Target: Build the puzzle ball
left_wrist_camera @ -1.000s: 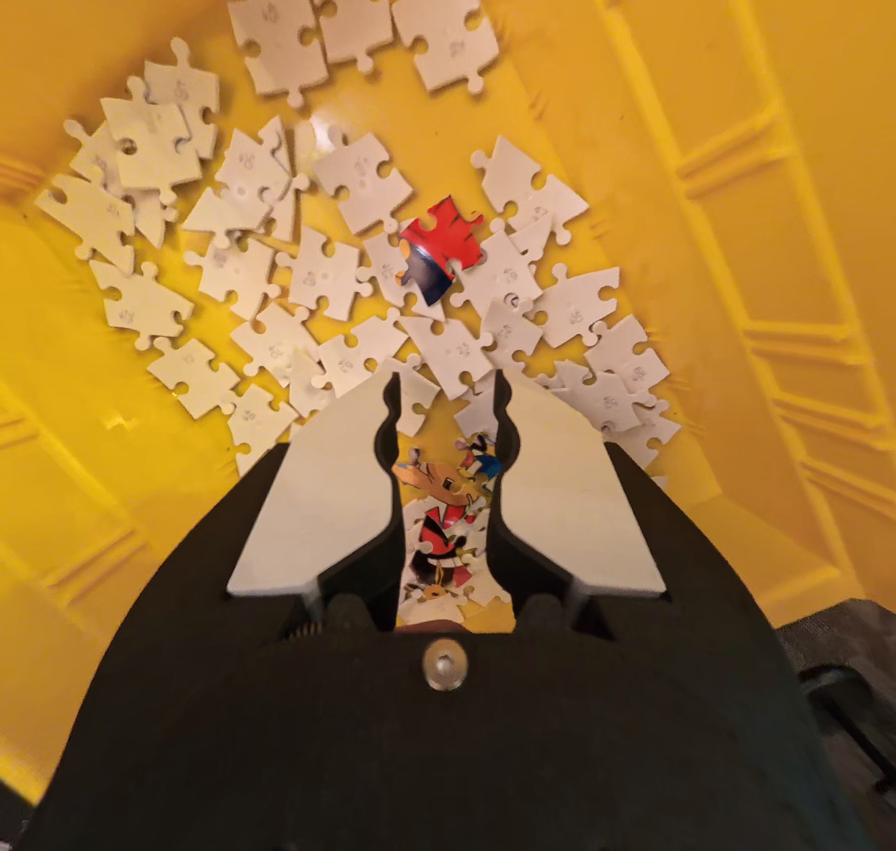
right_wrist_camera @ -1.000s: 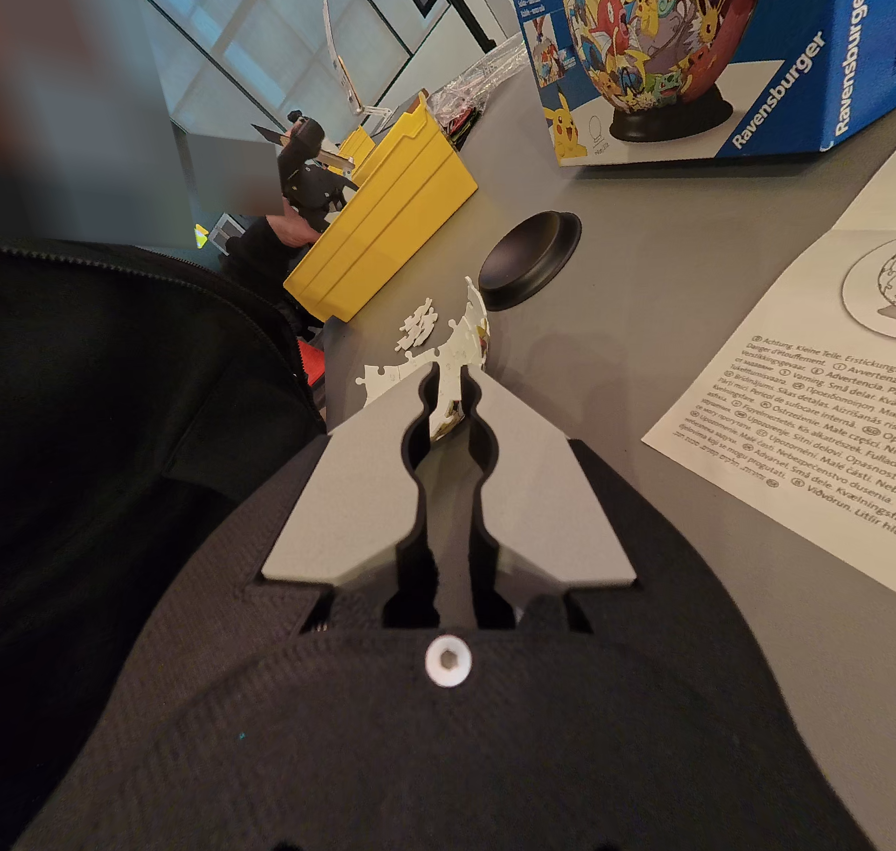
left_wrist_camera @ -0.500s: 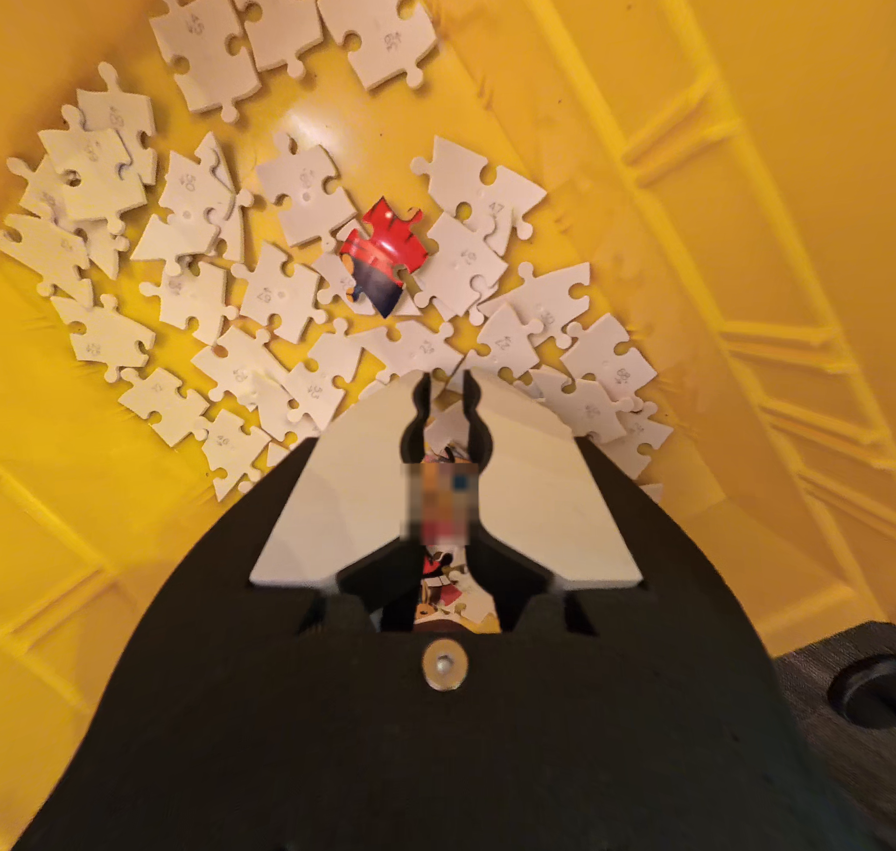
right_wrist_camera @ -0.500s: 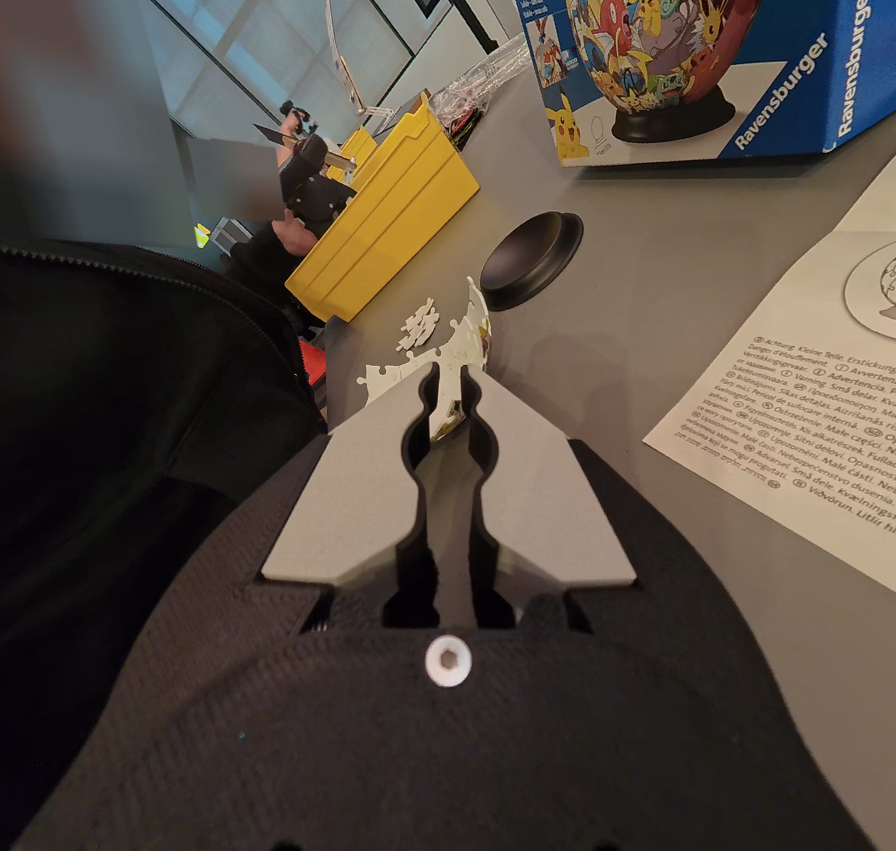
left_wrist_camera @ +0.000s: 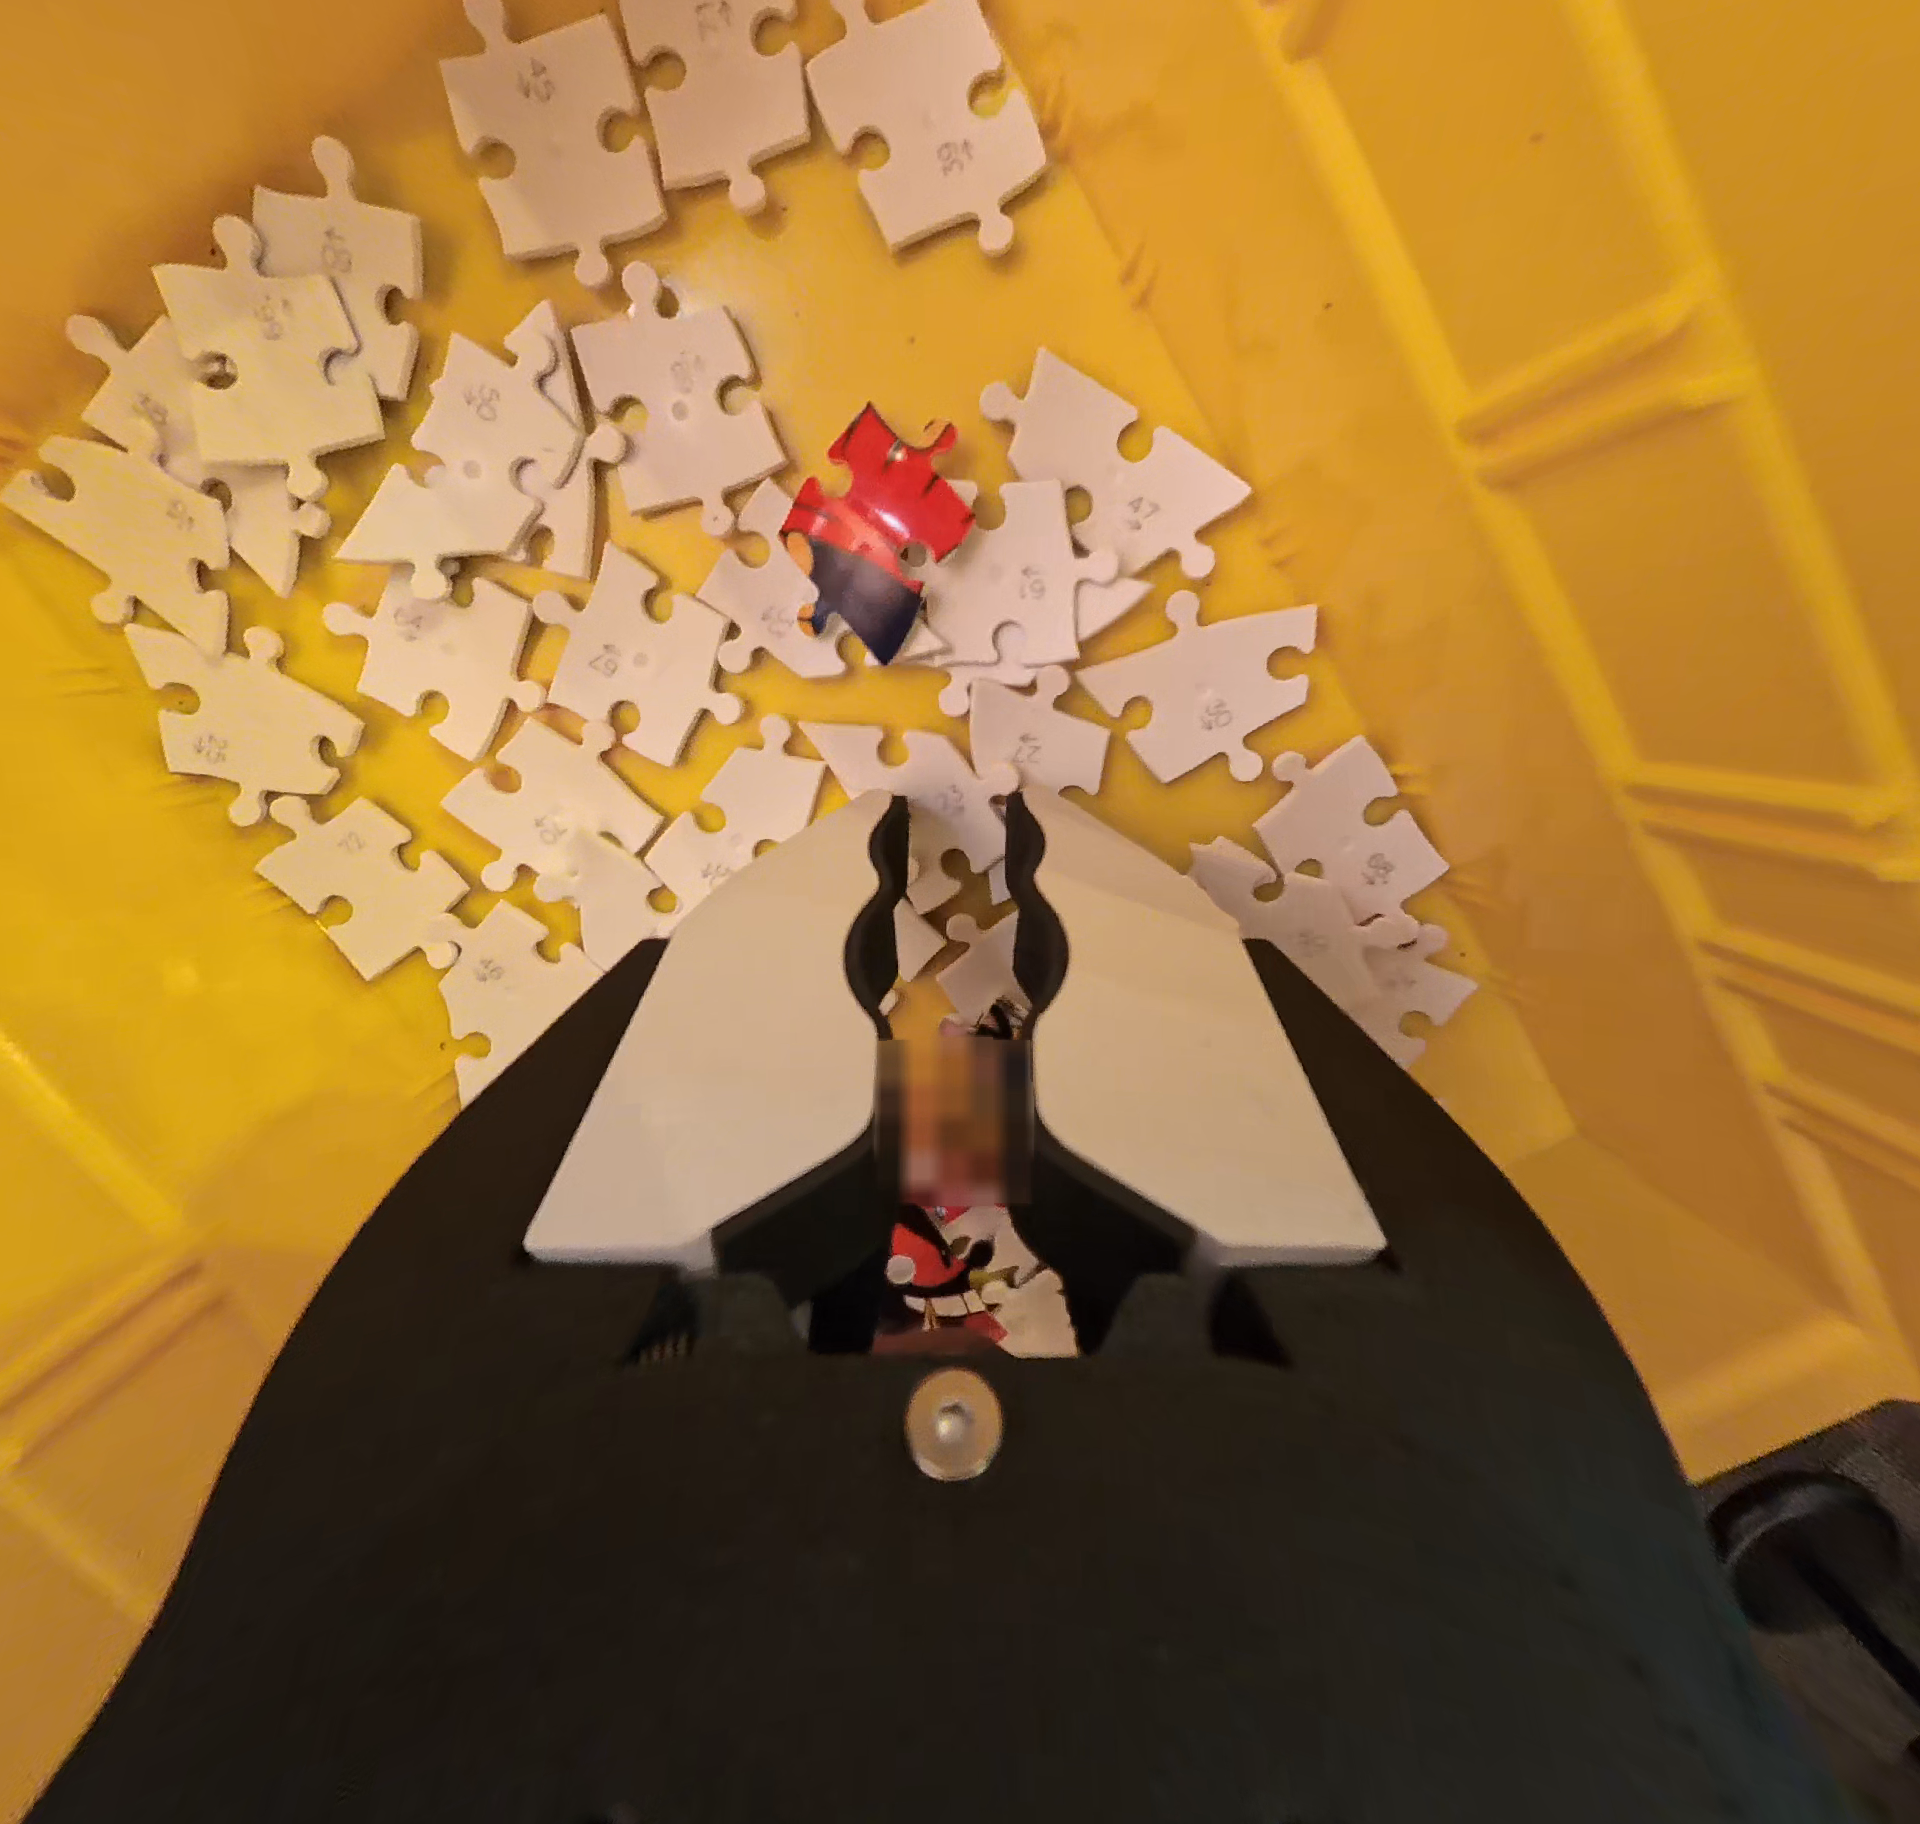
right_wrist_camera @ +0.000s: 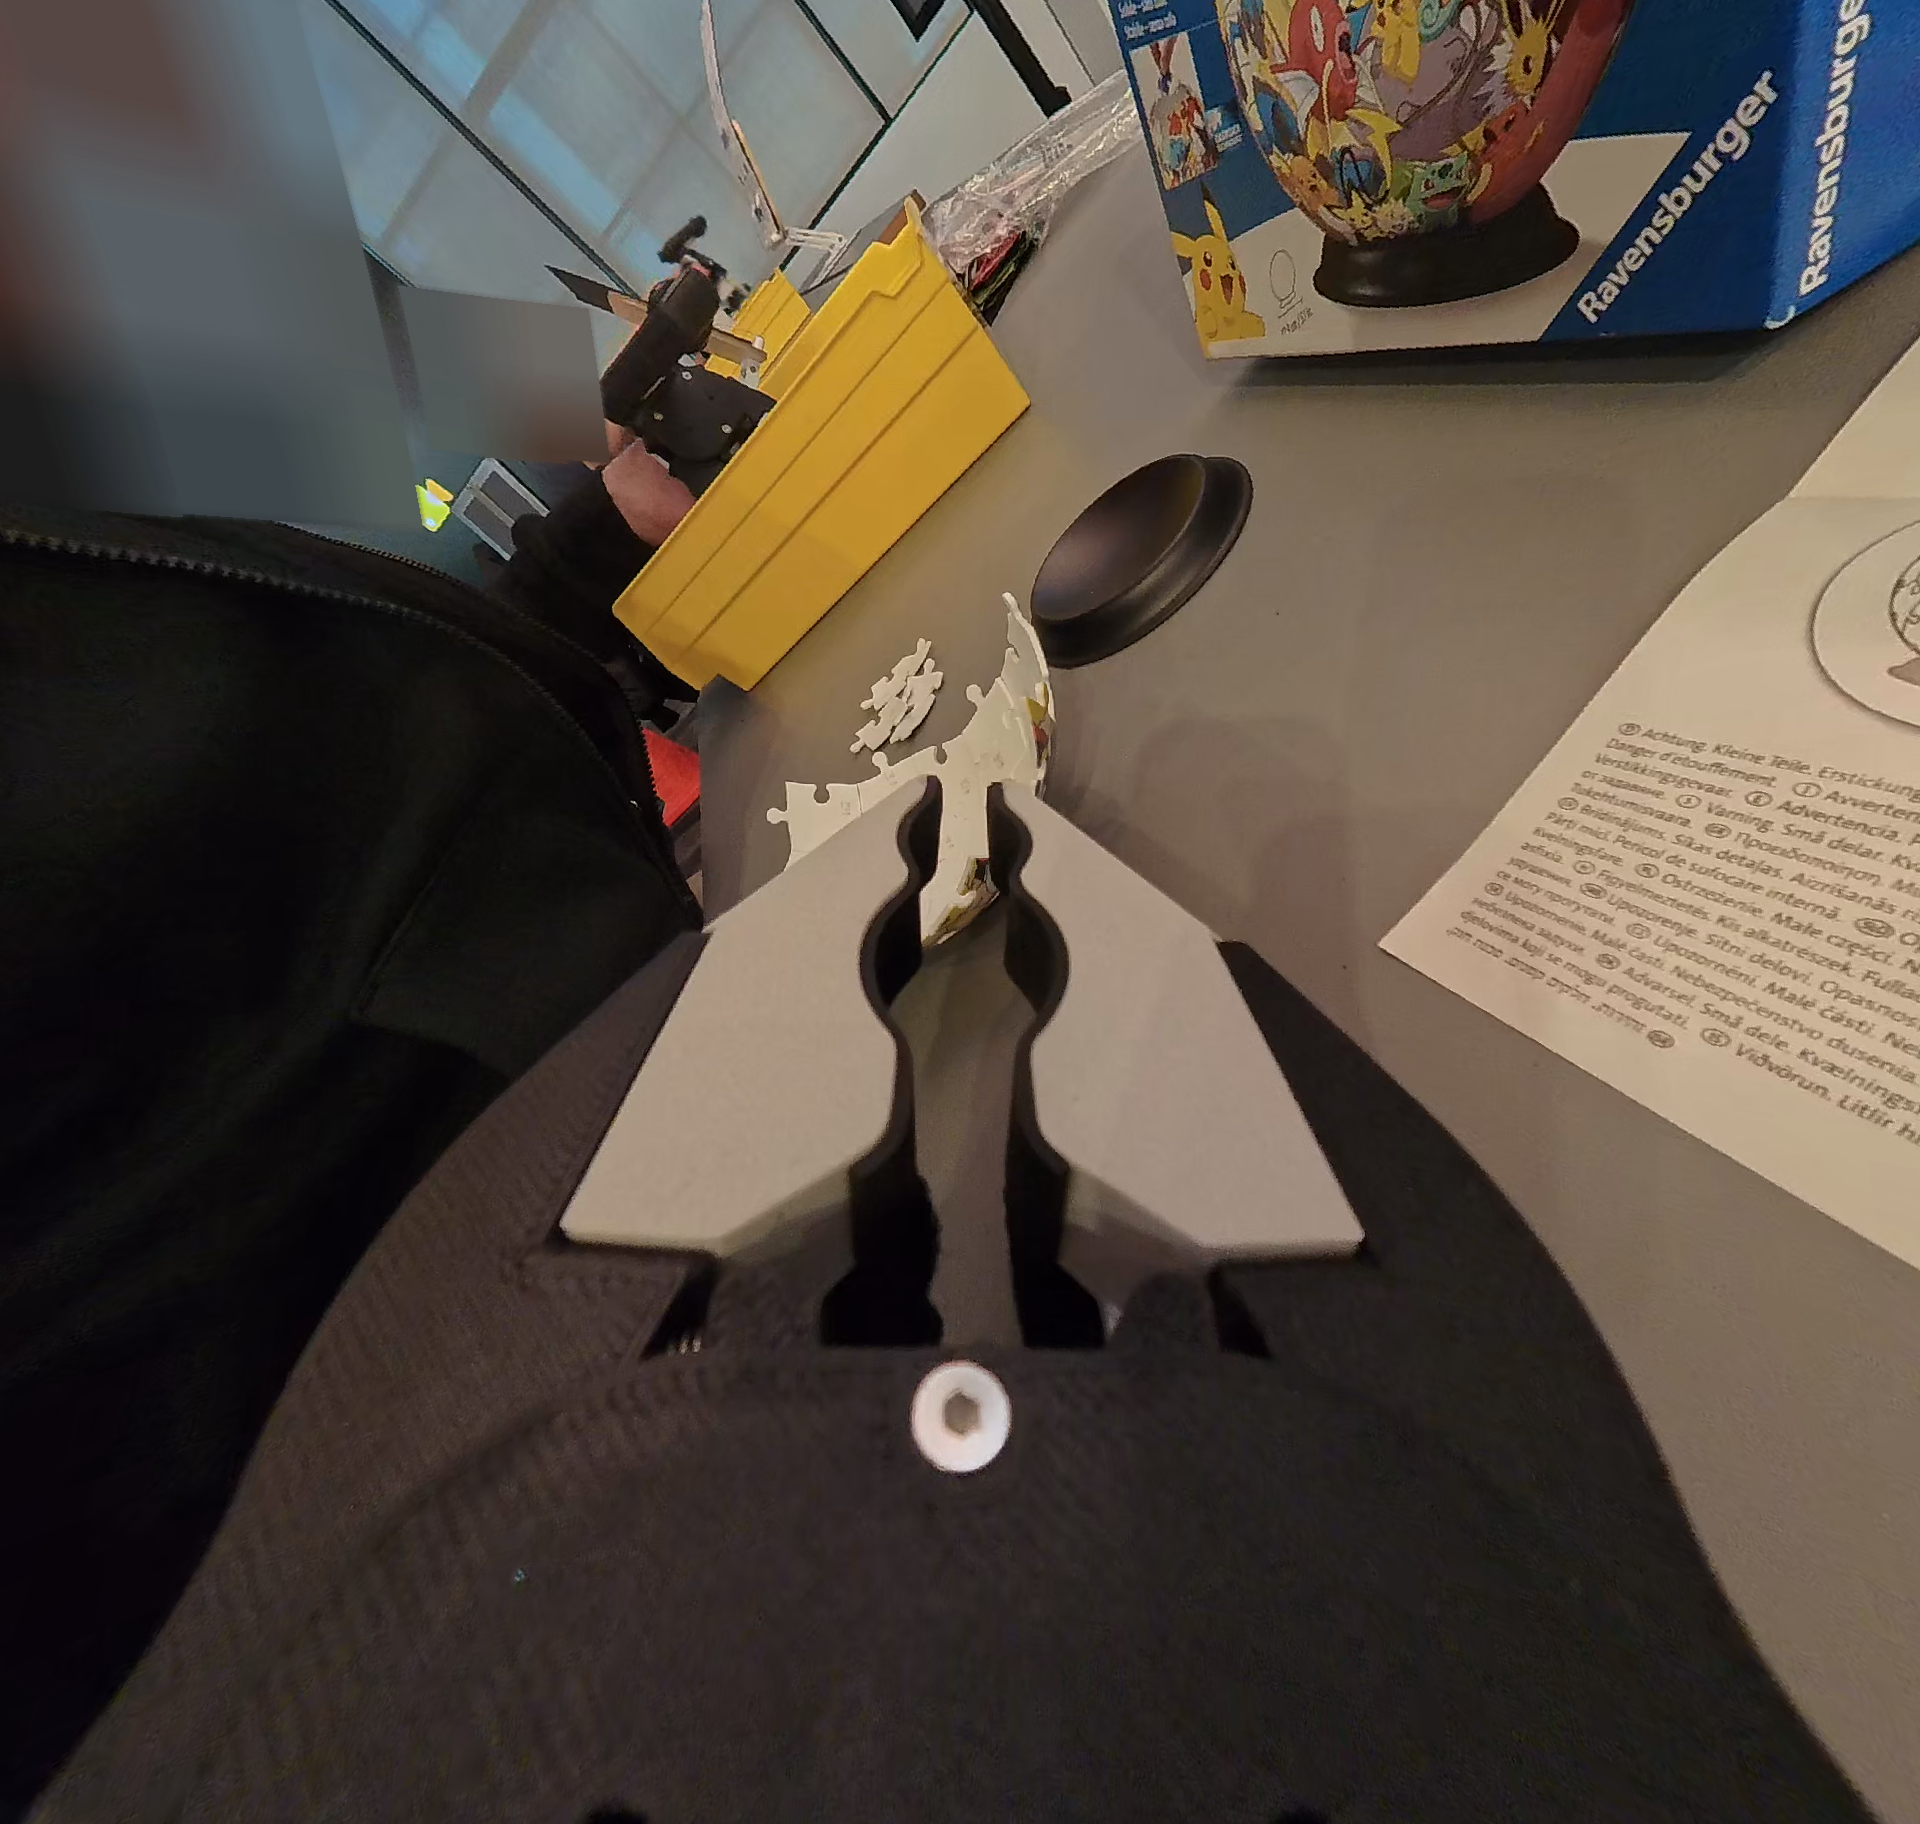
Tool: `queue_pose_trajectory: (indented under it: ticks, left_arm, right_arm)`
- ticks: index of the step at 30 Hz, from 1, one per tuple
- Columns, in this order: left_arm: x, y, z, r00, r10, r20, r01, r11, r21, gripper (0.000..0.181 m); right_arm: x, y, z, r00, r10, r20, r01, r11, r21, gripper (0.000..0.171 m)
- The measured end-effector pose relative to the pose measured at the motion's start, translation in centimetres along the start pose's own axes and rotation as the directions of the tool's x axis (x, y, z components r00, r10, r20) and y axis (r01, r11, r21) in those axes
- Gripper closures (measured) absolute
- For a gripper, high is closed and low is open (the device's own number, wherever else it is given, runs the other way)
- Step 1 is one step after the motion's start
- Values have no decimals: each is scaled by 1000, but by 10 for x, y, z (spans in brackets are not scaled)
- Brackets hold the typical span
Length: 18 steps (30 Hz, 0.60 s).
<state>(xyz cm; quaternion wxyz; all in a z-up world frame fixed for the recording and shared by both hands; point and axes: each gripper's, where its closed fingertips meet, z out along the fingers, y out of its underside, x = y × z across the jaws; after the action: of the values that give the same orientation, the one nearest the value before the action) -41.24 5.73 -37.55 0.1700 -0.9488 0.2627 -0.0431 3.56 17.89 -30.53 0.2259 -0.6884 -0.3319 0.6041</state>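
The grey bench (right_wrist_camera: 1455, 548) carries a blue puzzle box (right_wrist_camera: 1558, 112) at its far edge, its lettering left unquoted. Near the left edge sits the yellow bin (right_wrist_camera: 831, 486); inside it, the left gripper (left_wrist_camera: 956, 818), narrowly parted and seemingly empty, hovers over face-down numbered pieces (left_wrist_camera: 623, 652), probably choosing one. Right gripper (right_wrist_camera: 964, 798) pinches the curved ball section (right_wrist_camera: 997, 735), steadying it near the black stand (right_wrist_camera: 1132, 559).

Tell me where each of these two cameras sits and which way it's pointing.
Left wrist view: on the left tongs, aimed down into the yellow bin at loose puzzle pieces; only its own fingers show.
Right wrist view: on the right tongs, facing across the grey table, gripping the partial puzzle ball; a dark sleeve shows.
Shared: the yellow bin, where the left tongs reach in.
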Motion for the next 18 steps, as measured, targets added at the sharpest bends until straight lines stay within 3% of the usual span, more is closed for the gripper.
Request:
queue_pose_trajectory:
  ticks: [4,10,12,15,18]
  left_arm:
    - [-1,2,-1,1000,7,4,-7,1000,-4,181]
    - [-1,0,-9,1000,-18,-3,18,999,42,181]
    - [-6,-3,-14,998,-67,8,66,996,68,161]
    - [-16,8,-10,996,-51,76,52,999,-4,142]
    - [-13,9,-4,996,-80,39,81,997,-15,148]
  right_arm:
    - [0,0,0,1000,-1,1,1,1000,0,164]
    - [0,0,0,1000,-2,1,2,1000,1,164]
    - [0,0,0,1000,-1,1,1,1000,0,164]
    - [0,0,0,1000,-2,2,2,1000,0,164]
    - [0,0,0,1000,-3,1,3,1000,-1,164]
